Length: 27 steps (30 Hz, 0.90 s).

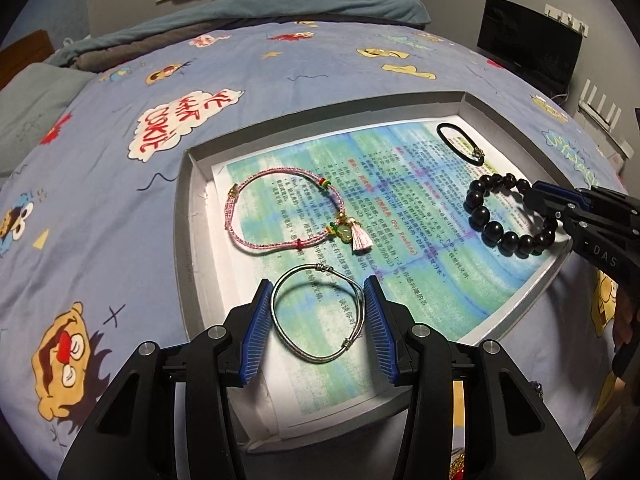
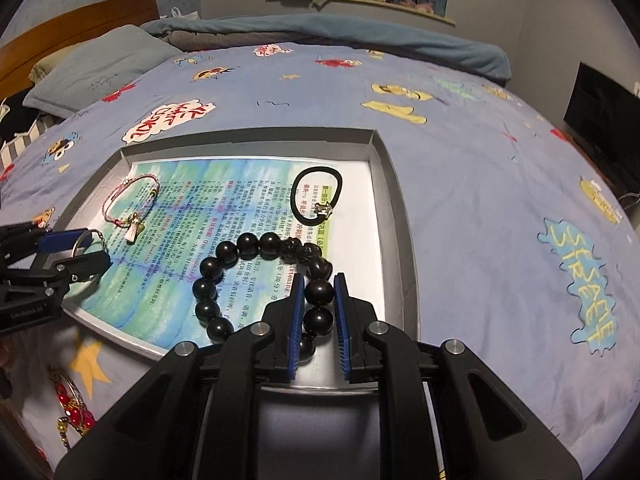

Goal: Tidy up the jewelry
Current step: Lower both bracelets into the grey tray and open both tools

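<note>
The silver bangle (image 1: 318, 312) is clamped between the blue pads of the left tool (image 1: 318, 332), over the printed sheet (image 1: 400, 216) in the grey tray (image 1: 182, 208) on the bed. The black bead bracelet (image 2: 256, 276) is clamped by the right tool (image 2: 318, 320), marked "DAS". "STREET" is legible on the bedspread (image 2: 480, 184).

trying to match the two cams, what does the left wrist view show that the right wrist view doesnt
Only the left wrist view: the whole silver wire bangle between the left gripper pads, and white router antennas.

Only the right wrist view: red and gold jewelry lying on the bedspread outside the tray, a wooden headboard, and the right gripper shut on the black bead bracelet.

Both: the tray, pink cord bracelet, black hair tie.
</note>
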Available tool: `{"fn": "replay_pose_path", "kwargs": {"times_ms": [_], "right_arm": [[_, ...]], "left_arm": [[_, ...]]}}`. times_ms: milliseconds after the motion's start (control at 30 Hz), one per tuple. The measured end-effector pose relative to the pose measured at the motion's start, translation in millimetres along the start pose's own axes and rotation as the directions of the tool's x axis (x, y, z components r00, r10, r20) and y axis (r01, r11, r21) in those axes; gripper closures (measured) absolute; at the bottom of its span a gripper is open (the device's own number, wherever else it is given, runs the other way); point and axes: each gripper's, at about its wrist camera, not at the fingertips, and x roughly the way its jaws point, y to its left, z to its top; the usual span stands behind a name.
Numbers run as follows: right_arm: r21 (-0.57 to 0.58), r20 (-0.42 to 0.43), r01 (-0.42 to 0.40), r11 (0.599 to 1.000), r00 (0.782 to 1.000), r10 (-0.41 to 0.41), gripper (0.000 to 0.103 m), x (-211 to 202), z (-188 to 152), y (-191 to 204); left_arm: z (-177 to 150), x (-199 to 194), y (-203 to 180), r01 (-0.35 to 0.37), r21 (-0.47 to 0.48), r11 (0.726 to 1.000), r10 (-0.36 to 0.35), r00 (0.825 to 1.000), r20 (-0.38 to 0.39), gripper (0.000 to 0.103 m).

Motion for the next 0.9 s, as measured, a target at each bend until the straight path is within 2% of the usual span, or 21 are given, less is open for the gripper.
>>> {"fn": "replay_pose_path", "kwargs": {"times_ms": [267,500,533,600,633,667,767,900], "right_arm": [[-0.002,0.007,0.001,1.0,1.0,-0.001,0.088,-2,-1,-1],[-0.004,0.025,-0.001,1.0,1.0,0.001,0.08,-6,-4,-1],[-0.004,0.026,-0.003,1.0,1.0,0.003,0.08,-6,-4,-1],[-0.007,0.031,-0.001,1.0,1.0,0.001,0.078,-7,-4,-1],[-0.008,0.033,-0.002,1.0,0.999,0.002,0.077,-8,-4,0],[-0.009,0.037,-0.005,1.0,0.999,0.005,0.073,-9,-4,0],[-0.019,0.062,-0.003,1.0,0.998,0.004,0.061,-15,-5,3],[-0.019,0.094,0.005,1.0,0.996,-0.004,0.059,-24,-6,3]], "left_arm": [[-2,1,0,-0.003,0.001,1.0,0.003,1.0,0.007,0.054],[-4,-1,-1,-0.01,-0.003,1.0,0.01,1.0,0.023,0.053],[-4,-2,-1,-0.014,-0.003,1.0,0.014,1.0,0.024,0.052],[-4,-5,-3,-0.025,-0.004,1.0,0.025,0.999,0.037,0.044],[-4,-8,-4,-0.03,-0.004,1.0,0.03,0.999,0.045,0.037],[-4,-10,-4,-0.035,-0.004,0.999,0.035,0.998,0.055,0.034],[-5,-16,-3,-0.029,-0.017,0.999,0.03,0.998,0.062,0.033],[-8,-24,0,-0.013,-0.037,0.999,0.015,0.997,0.079,0.03]]}}
